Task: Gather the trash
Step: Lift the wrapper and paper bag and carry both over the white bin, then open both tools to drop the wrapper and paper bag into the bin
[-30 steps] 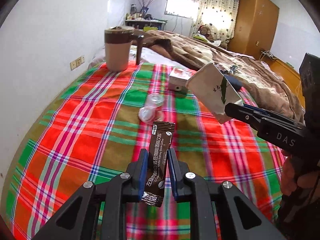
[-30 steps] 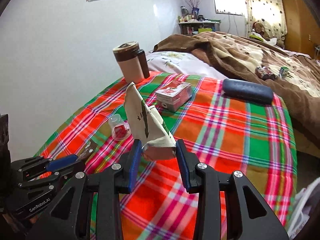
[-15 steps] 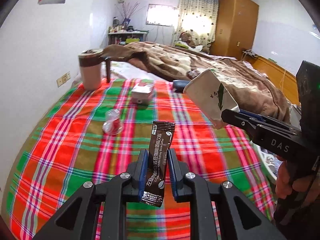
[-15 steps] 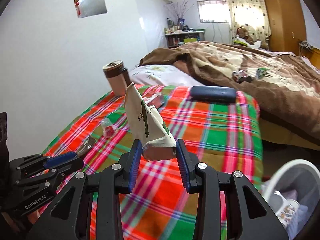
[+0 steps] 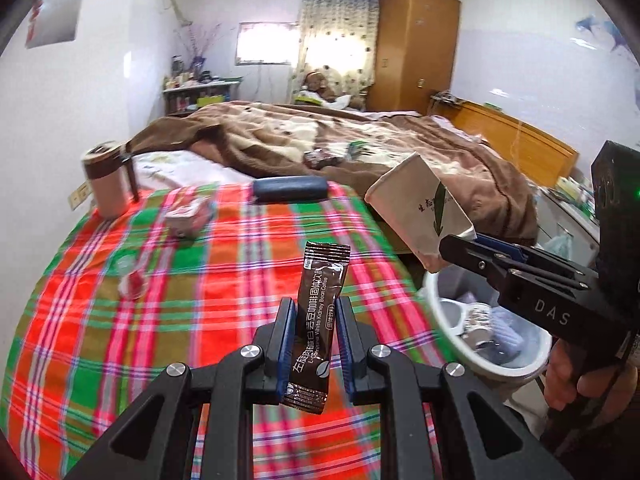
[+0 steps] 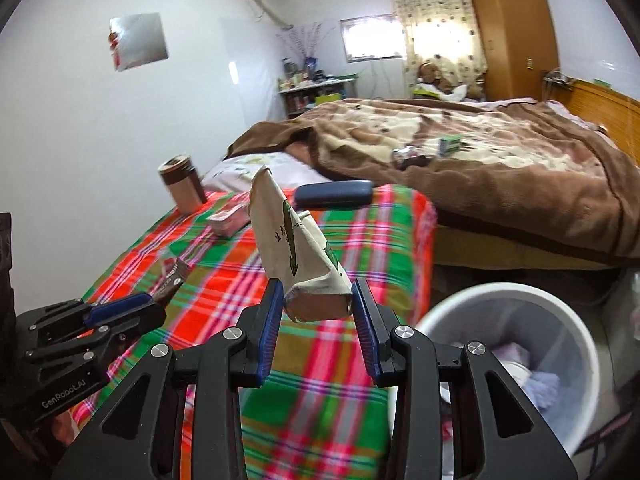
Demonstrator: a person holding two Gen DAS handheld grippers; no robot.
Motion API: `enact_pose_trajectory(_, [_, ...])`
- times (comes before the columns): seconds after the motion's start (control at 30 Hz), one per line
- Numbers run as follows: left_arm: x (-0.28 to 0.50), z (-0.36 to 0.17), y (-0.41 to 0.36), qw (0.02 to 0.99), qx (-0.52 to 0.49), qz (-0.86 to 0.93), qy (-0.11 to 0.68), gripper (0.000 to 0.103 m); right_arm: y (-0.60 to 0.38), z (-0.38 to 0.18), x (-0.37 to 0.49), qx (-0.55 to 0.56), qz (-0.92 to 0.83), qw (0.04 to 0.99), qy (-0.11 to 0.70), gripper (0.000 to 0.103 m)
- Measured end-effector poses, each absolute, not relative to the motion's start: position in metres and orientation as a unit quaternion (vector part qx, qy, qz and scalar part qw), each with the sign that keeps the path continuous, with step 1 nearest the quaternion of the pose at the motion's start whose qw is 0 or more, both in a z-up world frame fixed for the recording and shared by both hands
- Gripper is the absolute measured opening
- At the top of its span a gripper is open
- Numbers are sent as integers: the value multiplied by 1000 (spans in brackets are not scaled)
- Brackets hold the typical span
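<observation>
A brown coffee sachet [image 5: 316, 324] with white print stands nearly upright, pinched at its lower half, above the checked cloth. A crushed white paper cup [image 6: 298, 254] with a green leaf mark is held by its flattened base, mouth tilted up – it is near the cloth's right edge, beside the white trash bin [image 6: 560, 304] holding litter

left gripper [image 5: 312, 338]: black angular frame, blue ribbed pads, round silver screws on the arms, white "GenRobot.AI" lettering on its side | right gripper [image 6: 318, 322]: same black frame, blue pads, silver screws, white "DAS" lettering, black box with a small green light | hand [image 5: 576, 376]: no sleeve visible
</observation>
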State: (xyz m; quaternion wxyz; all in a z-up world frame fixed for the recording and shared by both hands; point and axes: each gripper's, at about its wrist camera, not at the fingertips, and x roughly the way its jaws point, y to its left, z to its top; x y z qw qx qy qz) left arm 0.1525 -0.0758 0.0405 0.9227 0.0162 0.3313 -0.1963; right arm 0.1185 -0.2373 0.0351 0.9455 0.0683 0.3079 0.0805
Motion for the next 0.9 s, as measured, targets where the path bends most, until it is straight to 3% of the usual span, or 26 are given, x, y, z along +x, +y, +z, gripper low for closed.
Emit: enact_pose_trajectory(0.9, [138, 5, -251, 870, 73, -323, 364, 21, -348, -2, 78, 102, -103, 926, 349, 37])
